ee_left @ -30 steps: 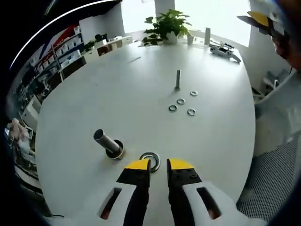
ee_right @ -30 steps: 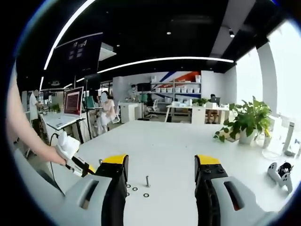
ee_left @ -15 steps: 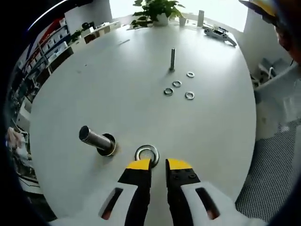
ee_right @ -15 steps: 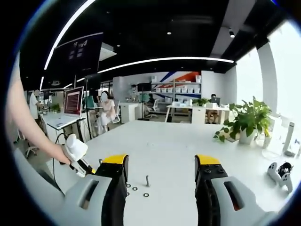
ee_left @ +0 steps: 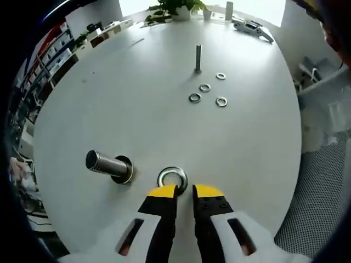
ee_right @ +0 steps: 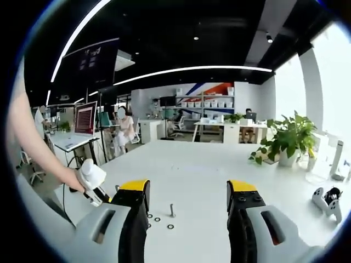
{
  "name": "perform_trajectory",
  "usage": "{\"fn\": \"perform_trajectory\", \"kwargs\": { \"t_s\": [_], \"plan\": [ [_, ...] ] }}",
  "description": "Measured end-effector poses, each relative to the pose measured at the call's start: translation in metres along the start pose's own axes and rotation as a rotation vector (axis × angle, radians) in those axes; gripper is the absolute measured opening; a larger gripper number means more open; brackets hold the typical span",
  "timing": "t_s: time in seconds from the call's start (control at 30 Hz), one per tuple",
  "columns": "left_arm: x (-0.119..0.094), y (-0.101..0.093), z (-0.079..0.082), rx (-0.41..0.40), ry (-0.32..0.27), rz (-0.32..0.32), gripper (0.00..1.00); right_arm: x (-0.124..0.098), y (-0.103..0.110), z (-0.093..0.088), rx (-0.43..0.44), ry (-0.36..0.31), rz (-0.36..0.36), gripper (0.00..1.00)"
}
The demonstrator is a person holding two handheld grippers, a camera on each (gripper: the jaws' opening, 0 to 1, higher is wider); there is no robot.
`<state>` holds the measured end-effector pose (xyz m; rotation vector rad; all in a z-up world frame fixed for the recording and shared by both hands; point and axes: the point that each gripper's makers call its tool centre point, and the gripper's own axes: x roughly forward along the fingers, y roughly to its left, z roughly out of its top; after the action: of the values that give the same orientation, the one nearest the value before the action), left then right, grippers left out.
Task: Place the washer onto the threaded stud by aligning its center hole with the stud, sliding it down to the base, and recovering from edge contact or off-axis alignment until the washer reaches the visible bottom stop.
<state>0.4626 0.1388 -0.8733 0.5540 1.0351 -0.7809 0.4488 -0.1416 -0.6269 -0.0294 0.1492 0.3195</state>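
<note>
A steel washer (ee_left: 172, 178) lay flat on the white table (ee_left: 137, 109), its round centre hole open and showing the table through it. It sat just beside the threaded stud (ee_left: 107, 164), to that stud's right in the left gripper view, apart from it. The stud was a thick grey metal cylinder standing on a dark round base with a bright rim, its ridged upper end leaning toward the view's left edge. Nothing sat on its shaft. Farther across the table stood a second, slimmer stud (ee_left: 198, 58), upright, with four more washers (ee_left: 208, 92) lying flat near its foot.
</note>
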Motion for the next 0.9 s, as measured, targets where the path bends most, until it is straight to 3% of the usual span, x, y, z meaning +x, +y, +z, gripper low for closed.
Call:
{"fn": "perform_trajectory", "kwargs": {
  "t_s": [0.37,0.57,0.73,0.9],
  "plan": [
    [0.0021,-0.0006,-0.0001,0.009,0.032,-0.022,0.04,0.0,-0.0001,-0.0035,0.001,0.013,-0.001,0.59],
    [0.0022,-0.0037,-0.0002,0.118,0.059,-0.007,0.03,0.0008,0.0007,-0.0049,0.0,0.018,0.003,0.59],
    [0.0029,-0.0006,0.0003,0.098,0.089,-0.026,0.02,0.0012,0.0006,-0.0062,-0.001,0.023,0.004,0.58],
    [0.0029,-0.0019,0.0006,0.129,0.124,-0.04,0.02,0.0008,-0.0002,-0.0071,-0.001,0.026,0.0,0.58]
  ]
}}
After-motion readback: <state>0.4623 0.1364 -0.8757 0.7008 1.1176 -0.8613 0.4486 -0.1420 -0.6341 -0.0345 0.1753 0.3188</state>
